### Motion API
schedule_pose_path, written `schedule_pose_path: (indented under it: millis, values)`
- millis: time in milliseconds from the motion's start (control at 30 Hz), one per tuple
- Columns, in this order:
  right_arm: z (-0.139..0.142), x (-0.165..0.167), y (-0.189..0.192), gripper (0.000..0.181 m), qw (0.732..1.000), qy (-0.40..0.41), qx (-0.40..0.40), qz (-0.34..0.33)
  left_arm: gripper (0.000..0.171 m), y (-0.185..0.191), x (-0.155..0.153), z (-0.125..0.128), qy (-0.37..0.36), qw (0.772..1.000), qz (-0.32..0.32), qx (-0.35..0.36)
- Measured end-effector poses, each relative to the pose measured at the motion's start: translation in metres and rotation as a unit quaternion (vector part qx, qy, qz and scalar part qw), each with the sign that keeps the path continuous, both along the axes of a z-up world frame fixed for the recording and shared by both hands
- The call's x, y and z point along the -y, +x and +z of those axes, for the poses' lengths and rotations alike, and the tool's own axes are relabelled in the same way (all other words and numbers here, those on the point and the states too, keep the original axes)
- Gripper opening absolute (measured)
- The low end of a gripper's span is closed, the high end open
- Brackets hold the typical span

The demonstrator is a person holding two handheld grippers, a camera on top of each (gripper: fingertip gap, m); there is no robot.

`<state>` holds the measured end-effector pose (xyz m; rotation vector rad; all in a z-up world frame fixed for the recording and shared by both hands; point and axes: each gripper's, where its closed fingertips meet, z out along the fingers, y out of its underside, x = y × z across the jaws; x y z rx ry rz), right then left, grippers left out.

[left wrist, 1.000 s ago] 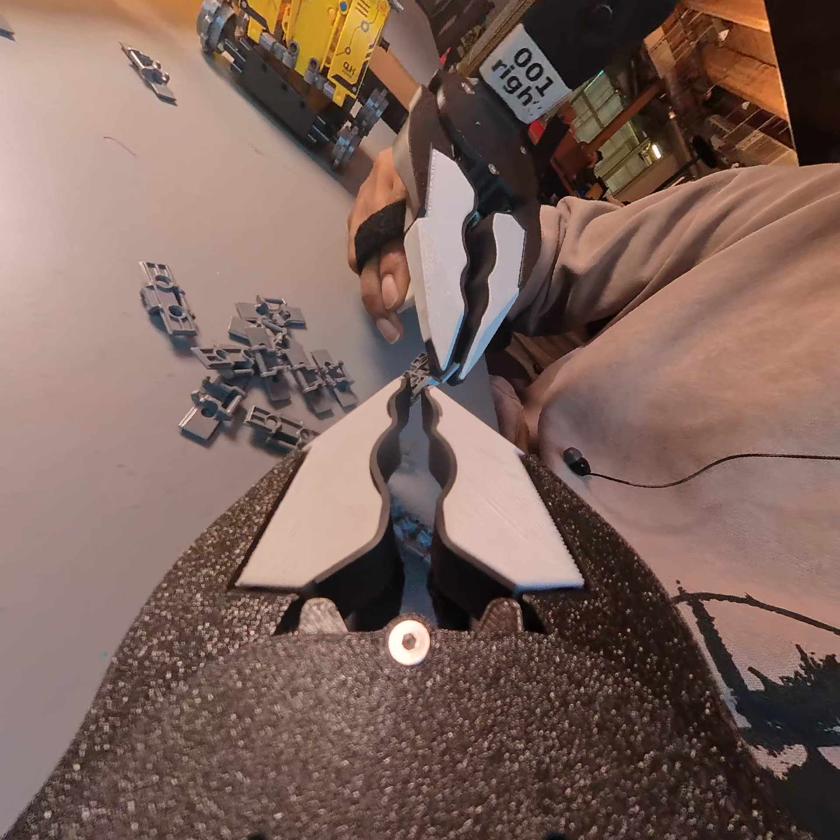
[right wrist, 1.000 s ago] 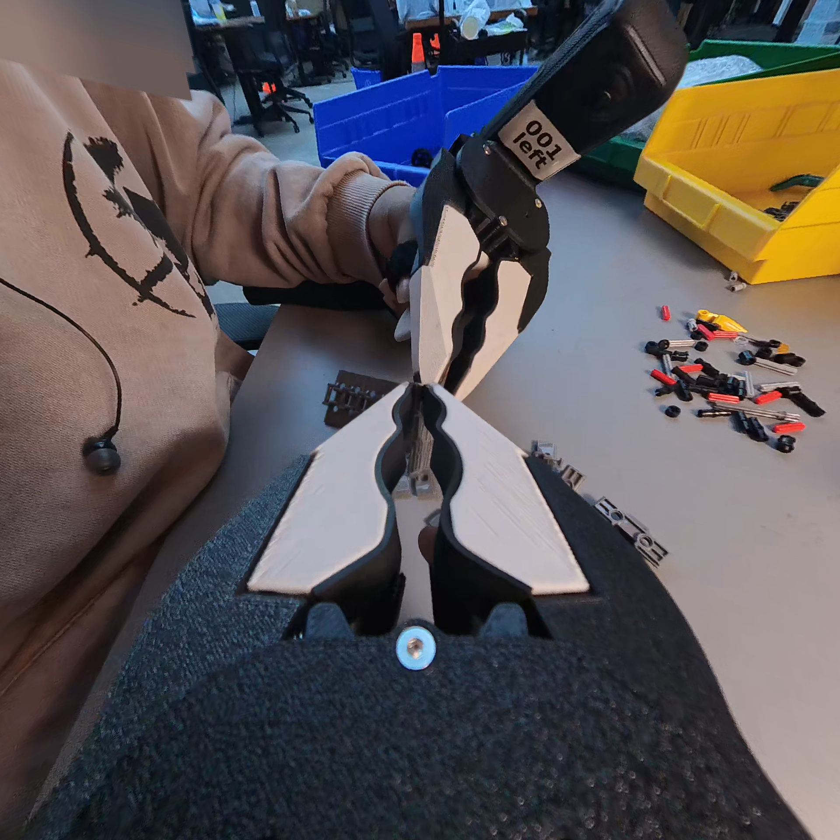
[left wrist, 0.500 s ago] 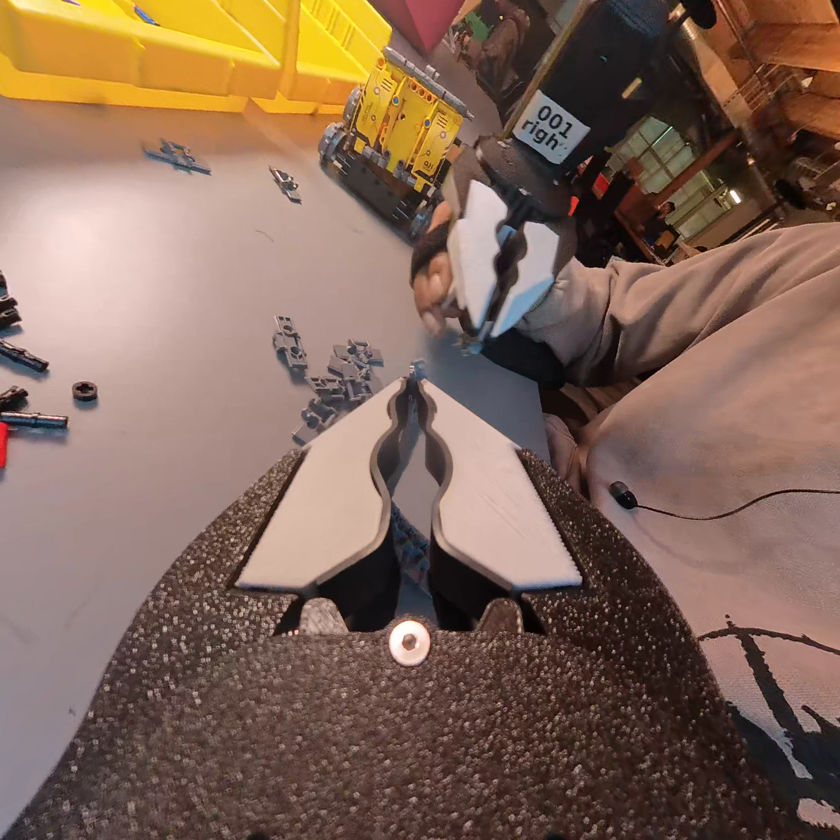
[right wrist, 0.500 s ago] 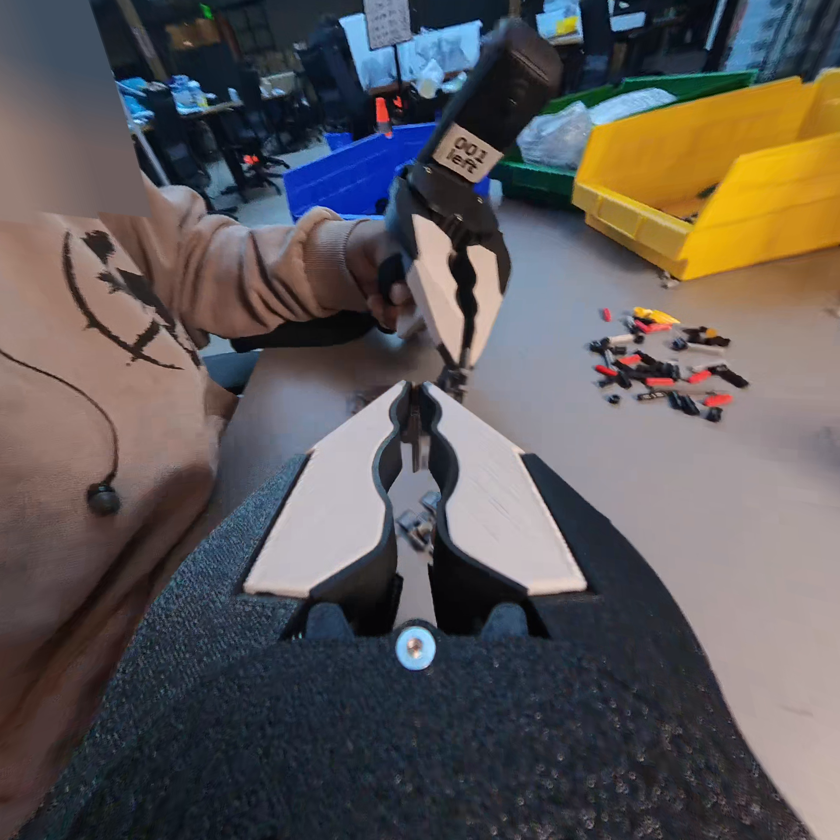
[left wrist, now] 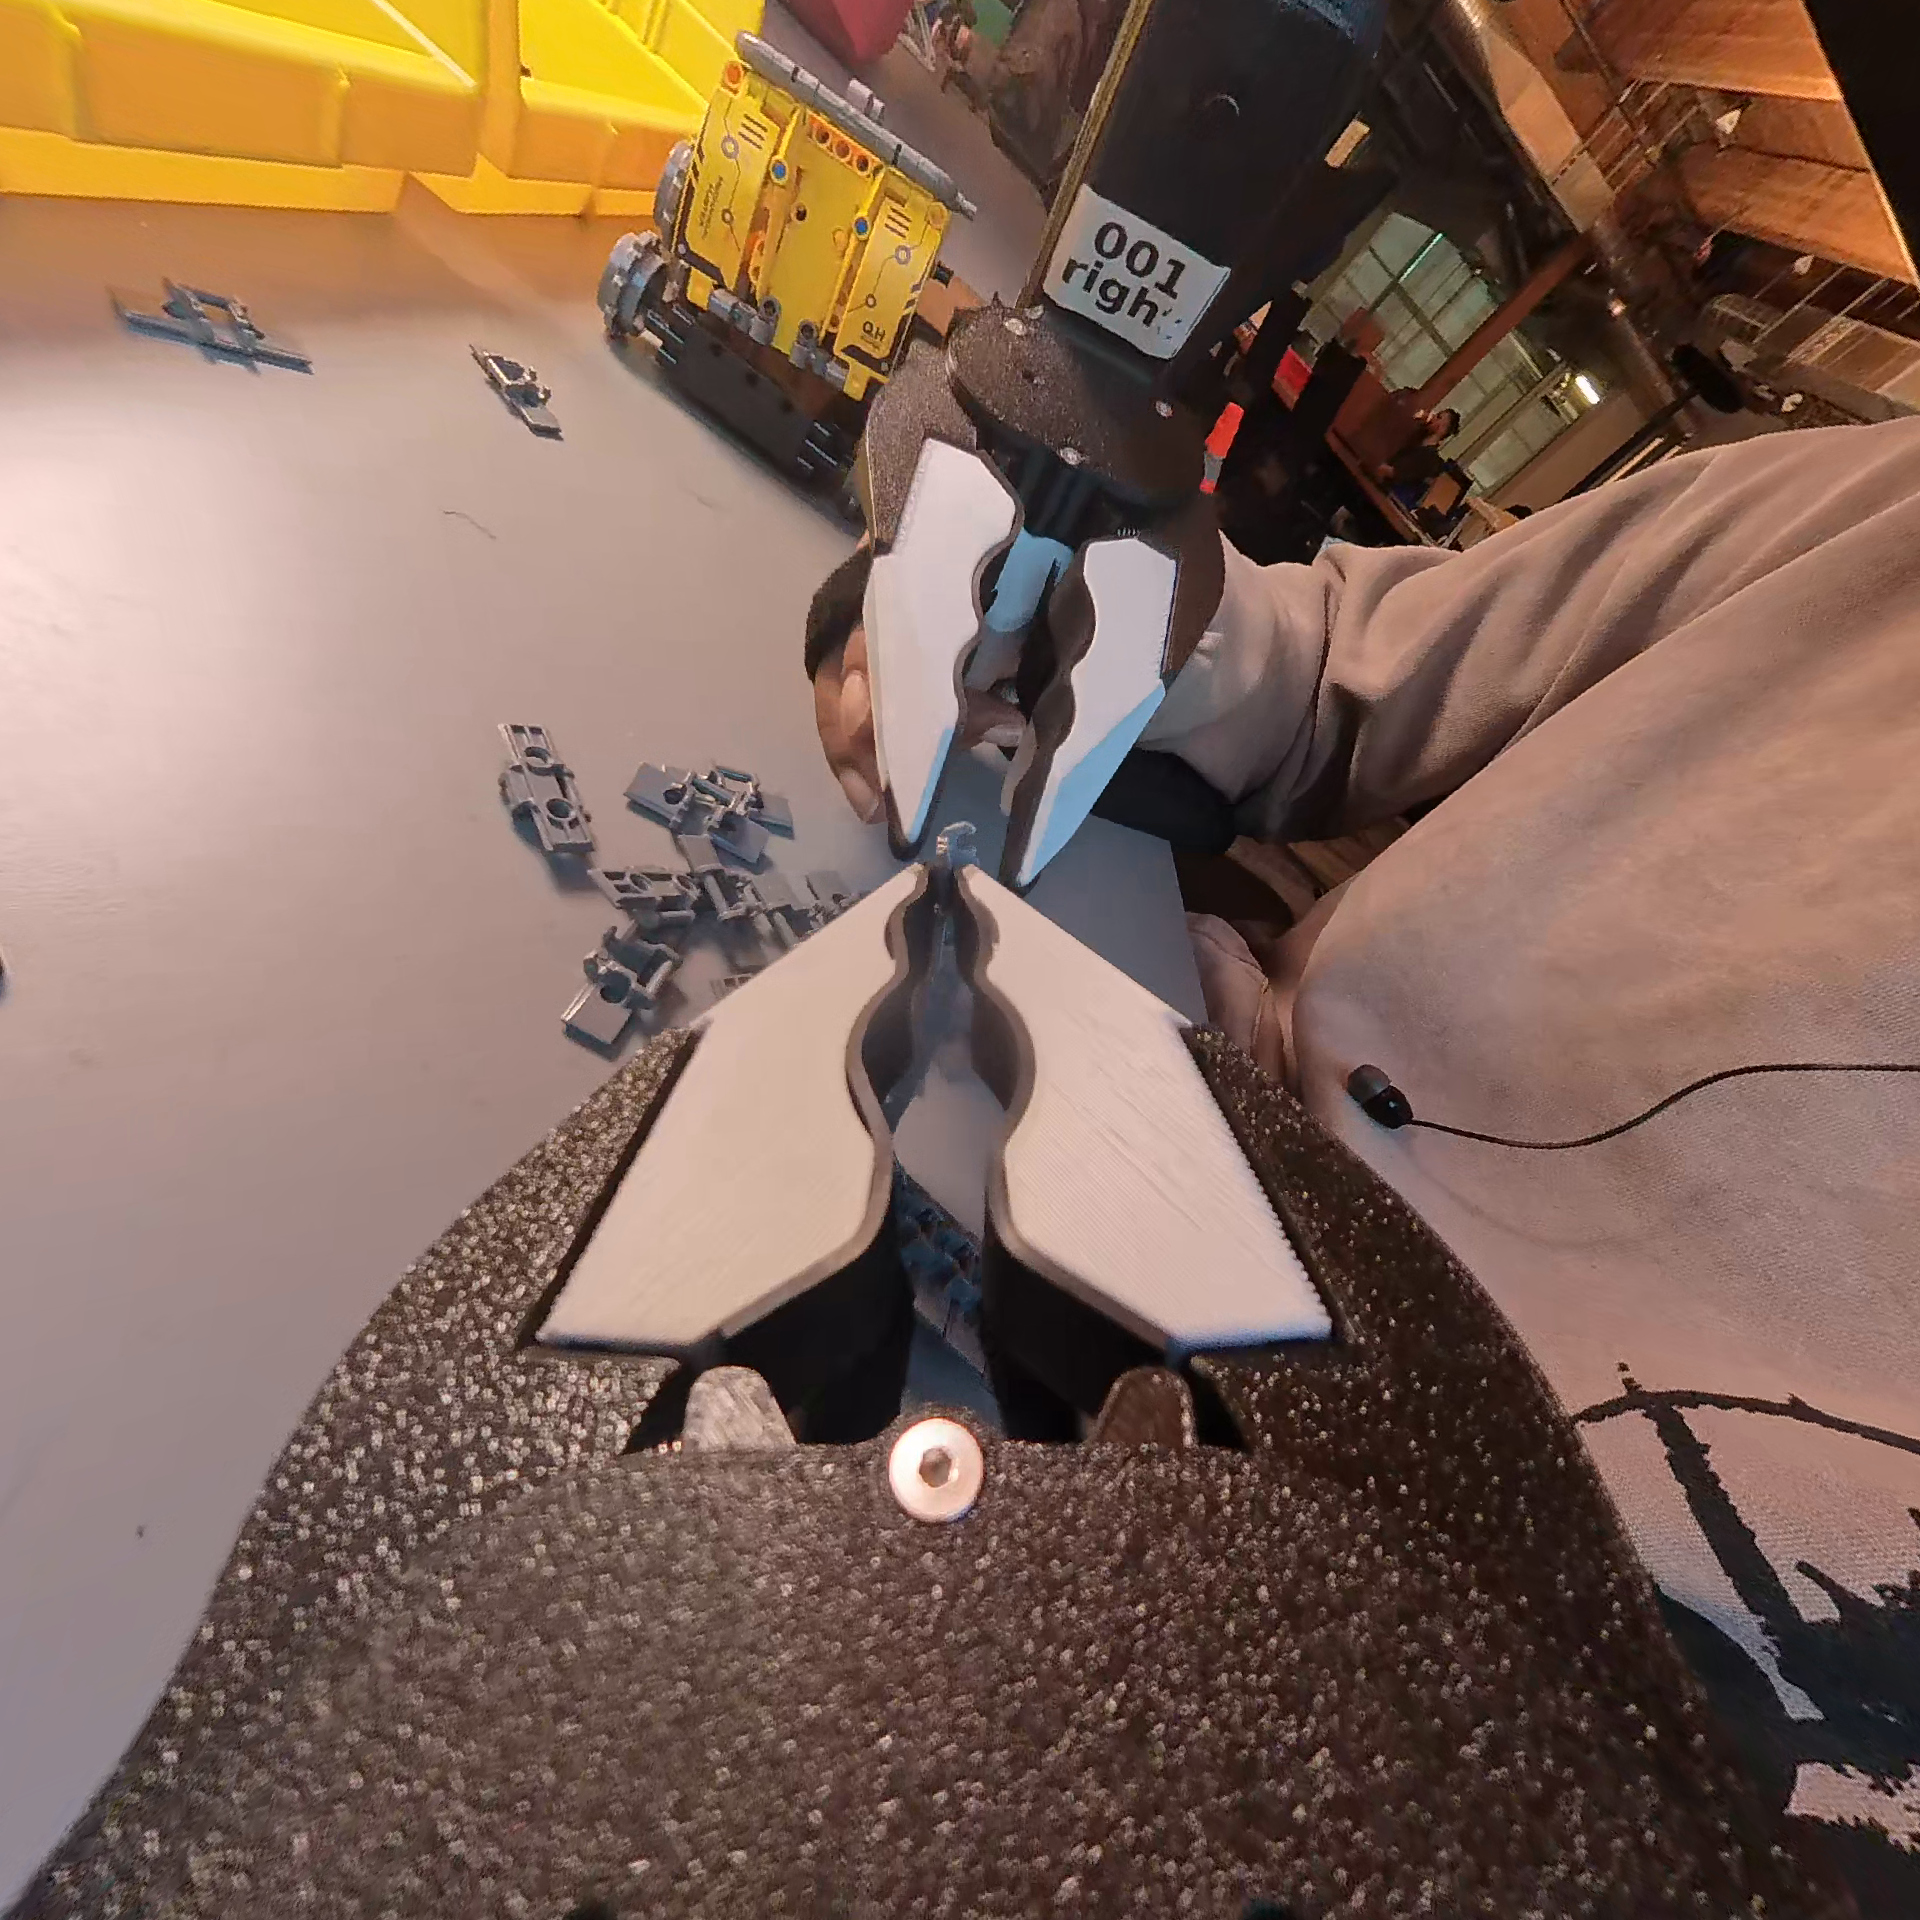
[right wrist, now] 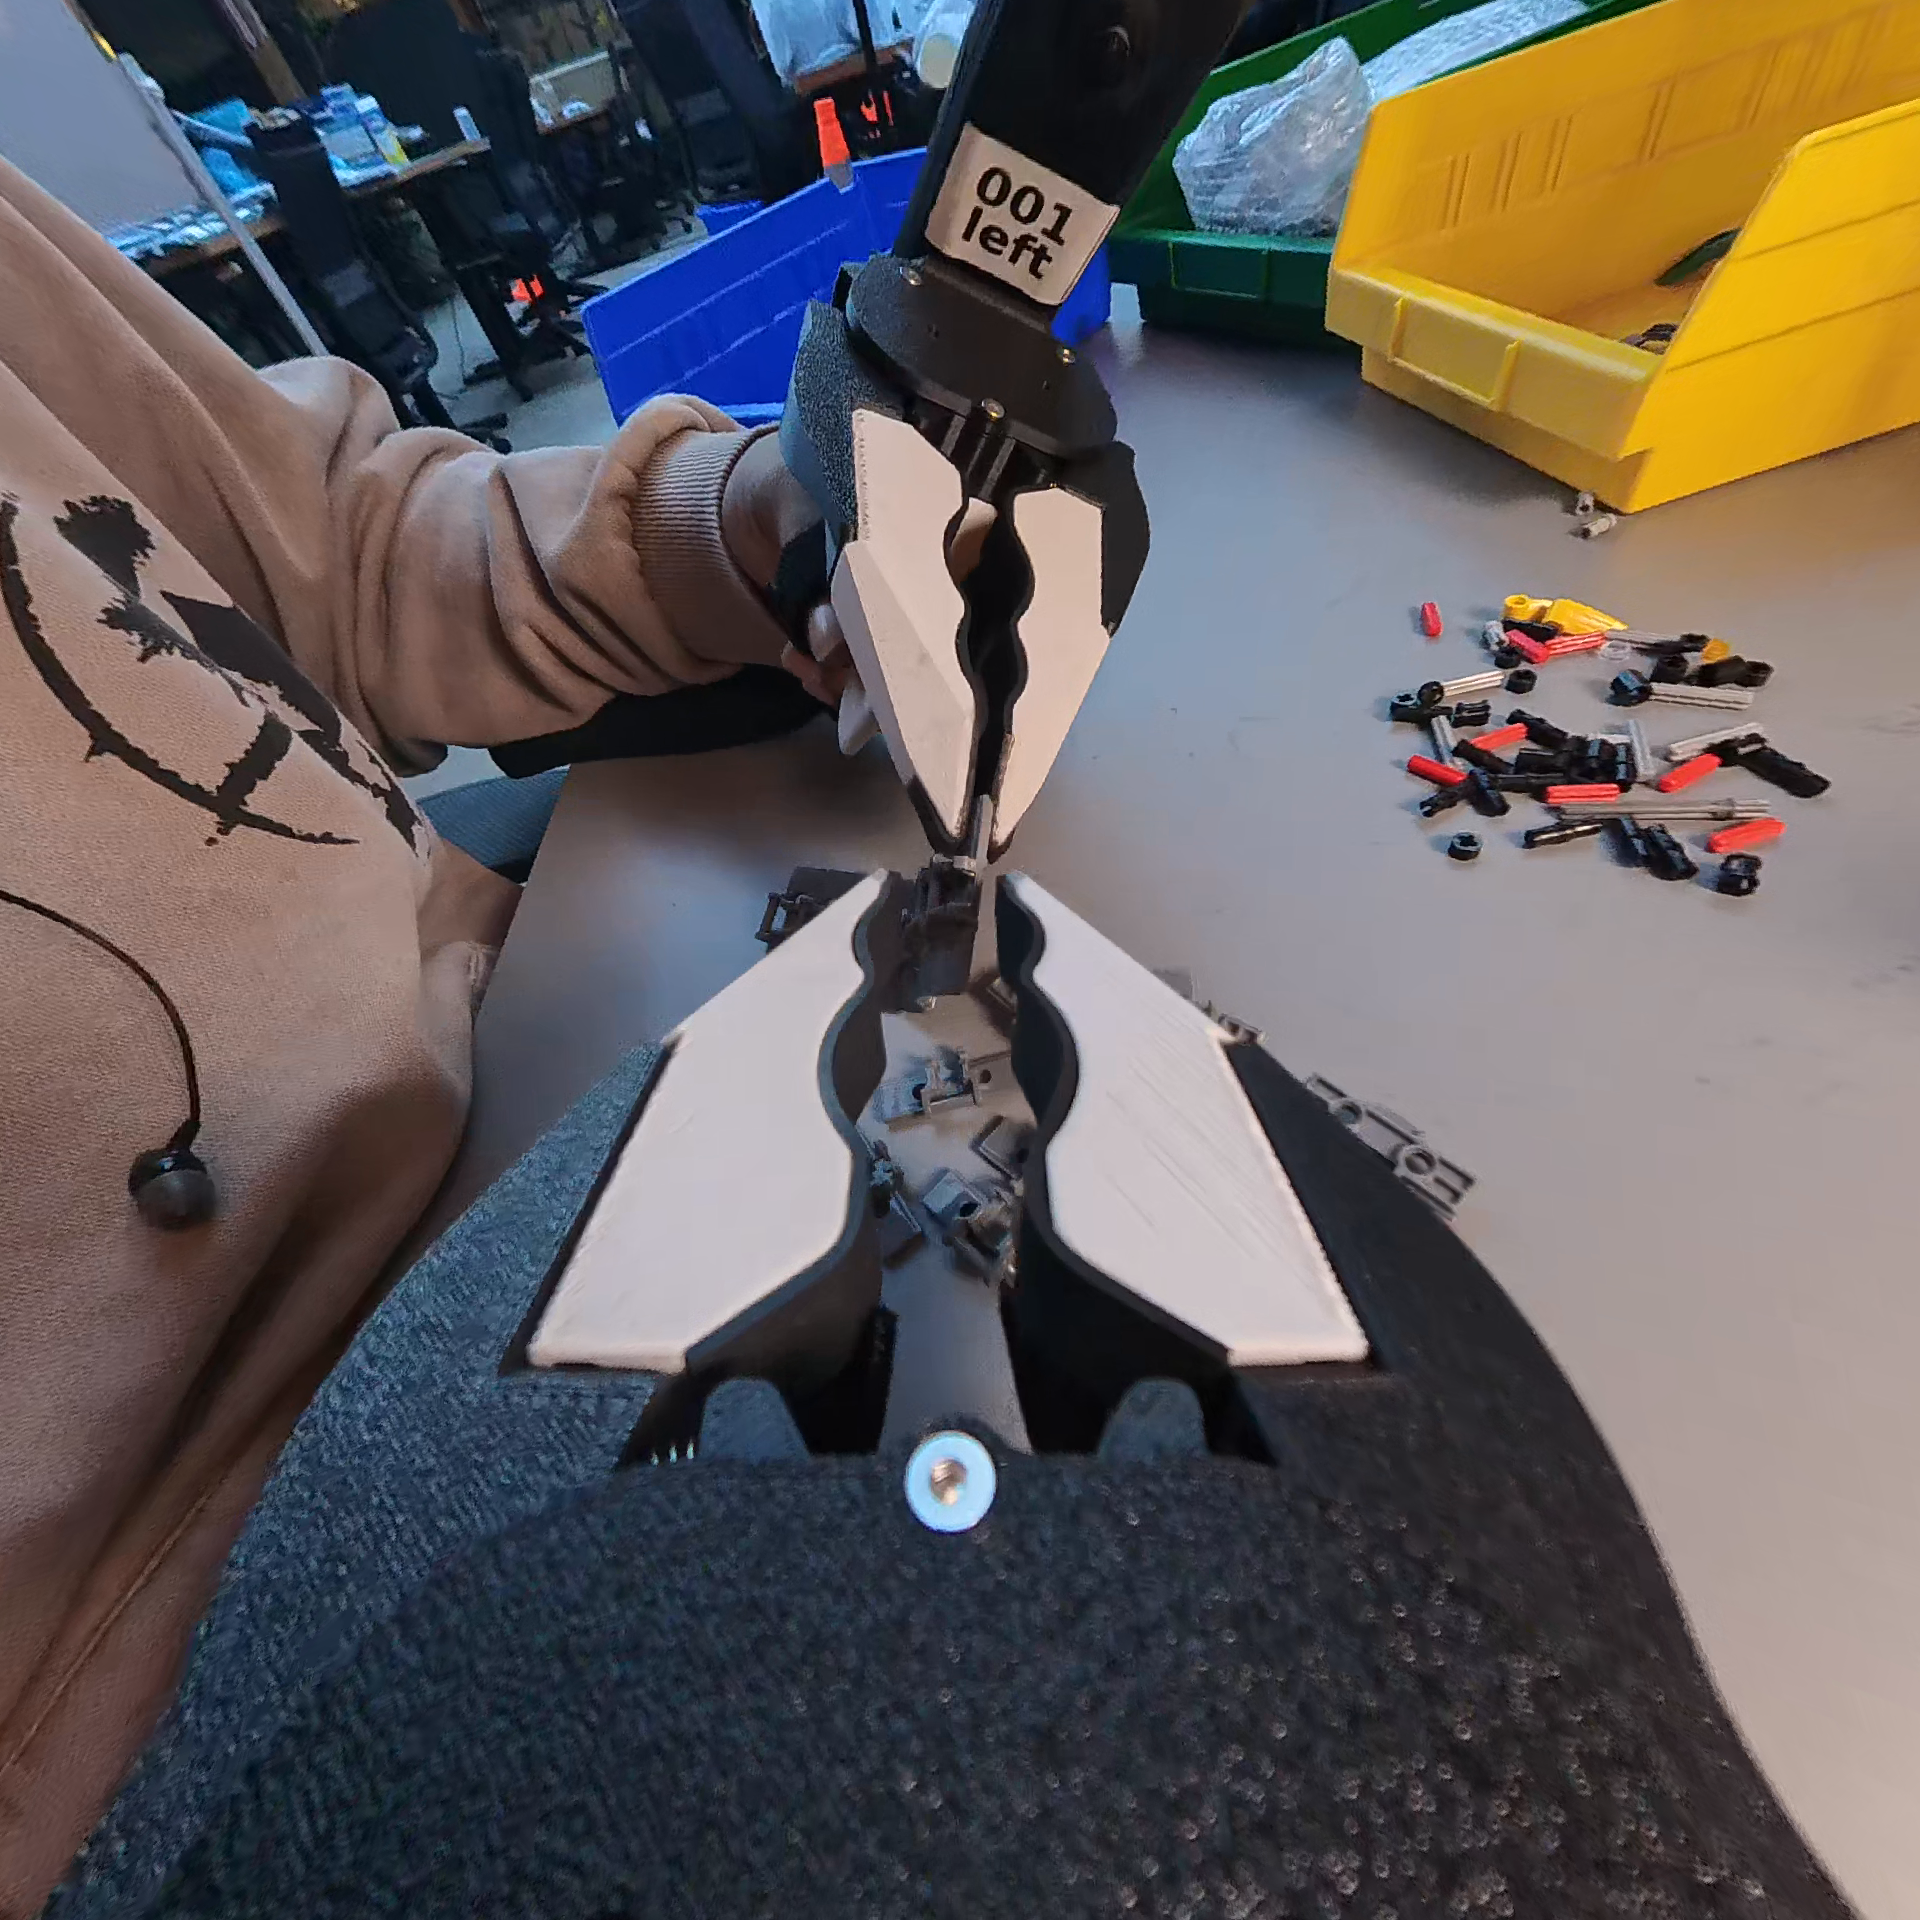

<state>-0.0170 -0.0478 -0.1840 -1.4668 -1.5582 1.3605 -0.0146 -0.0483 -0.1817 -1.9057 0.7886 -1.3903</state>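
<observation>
Left hand-held gripper (left wrist: 940,883) clamped on grey track link (left wrist: 951,844), above bench (left wrist: 260,644); right hand-held gripper (right wrist: 940,883) spread around it. Probably light, stiff plastic; pinch flat sides.

Two wrist cams, each looking fwd along own fingers, low and close over the grey table (left wrist: 260,644). Left cam faces the right gripper (left wrist: 961,847); right cam faces the left gripper (right wrist: 971,831). Shared: table's near edge, both grippers, beige sweatshirt (right wrist: 208,675).
</observation>
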Motion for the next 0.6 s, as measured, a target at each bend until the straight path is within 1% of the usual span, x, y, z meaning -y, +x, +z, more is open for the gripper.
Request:
schedule_pose_path:
  millis: [100,167,267,367,433,500,600]
  values:
    - [-0.003,0.002,-0.001,0.008,1.0,0.0,0.004,0.002,0.004,0.001,0.001,0.001,0.004,1.0,-0.004,0.002]
    - [-0.002,0.002,-0.001,0.007,1.0,-0.005,0.003,0.002,0.004,0.002,0.002,0.002,0.011,1.0,-0.007,0.005]
    - [0.005,0.001,0.001,0.006,0.999,-0.031,-0.011,0.002,0.007,0.003,0.004,0.008,0.028,0.999,-0.011,0.013]
    - [0.015,-0.003,0.003,0.006,0.997,-0.068,-0.036,0.0,0.009,0.003,0.005,0.008,0.047,0.999,-0.013,0.005]
    - [0.02,-0.005,0.004,0.006,0.995,-0.091,-0.046,0.0,0.009,0.003,0.003,0.011,0.053,0.999,-0.006,0.011]
    - [0.022,-0.006,0.004,0.006,0.994,-0.1,-0.053,-0.002,0.003,0.001,0.0,0.013,0.053,0.998,0.002,0.018]
    - [0.024,-0.008,0.004,0.006,0.992,-0.109,-0.057,-0.005,0.003,-0.001,-0.001,0.017,0.043,0.998,0.005,0.035]
